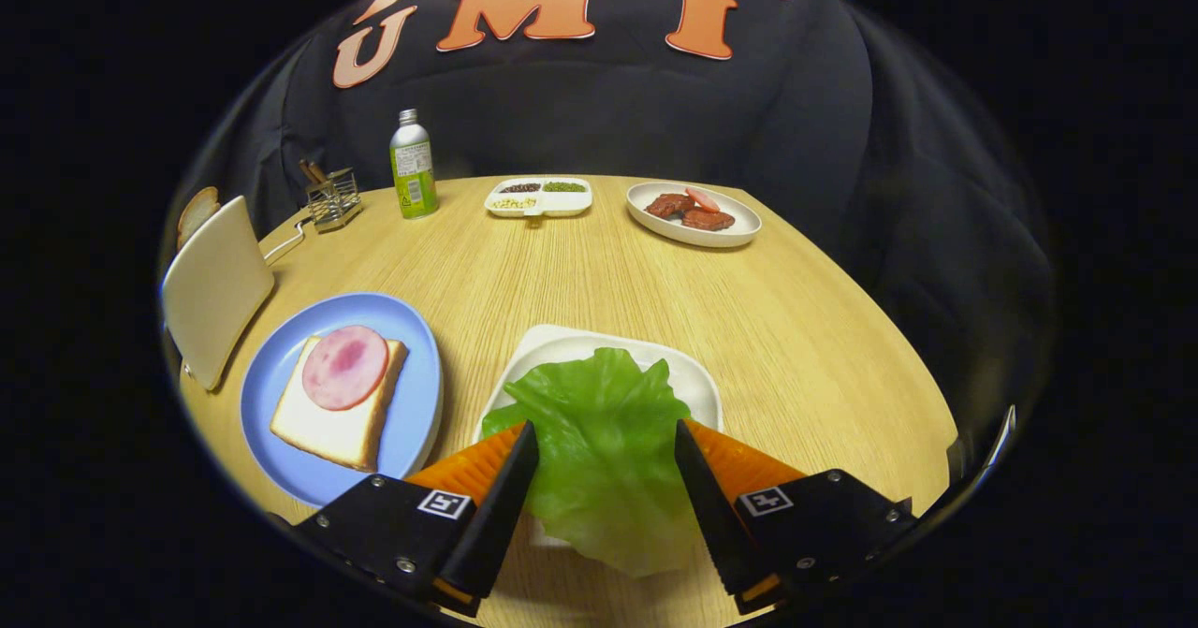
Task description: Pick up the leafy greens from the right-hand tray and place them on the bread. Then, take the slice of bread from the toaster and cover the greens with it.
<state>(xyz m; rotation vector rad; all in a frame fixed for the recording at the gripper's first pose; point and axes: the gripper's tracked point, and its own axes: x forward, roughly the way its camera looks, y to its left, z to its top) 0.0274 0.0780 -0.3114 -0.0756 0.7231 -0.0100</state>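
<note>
A green lettuce leaf (604,478) lies on a white tray (700,380) right under my gripper (606,426). The gripper is open, one finger on each side of the leaf, and the leaf fills the gap between them. To the left of the tray, a blue plate (416,403) holds a slice of white bread (328,427) topped with a round pink slice of ham (344,367). Further left stands a cream toaster (213,286), with a browned slice of bread (197,211) sticking up behind it.
At the far side of the round wooden table stand a green bottle (413,165), a small wire holder (333,199), a divided white dish (538,197) with seeds and a white oval plate (693,226) of meat pieces. The table edge curves close on the right.
</note>
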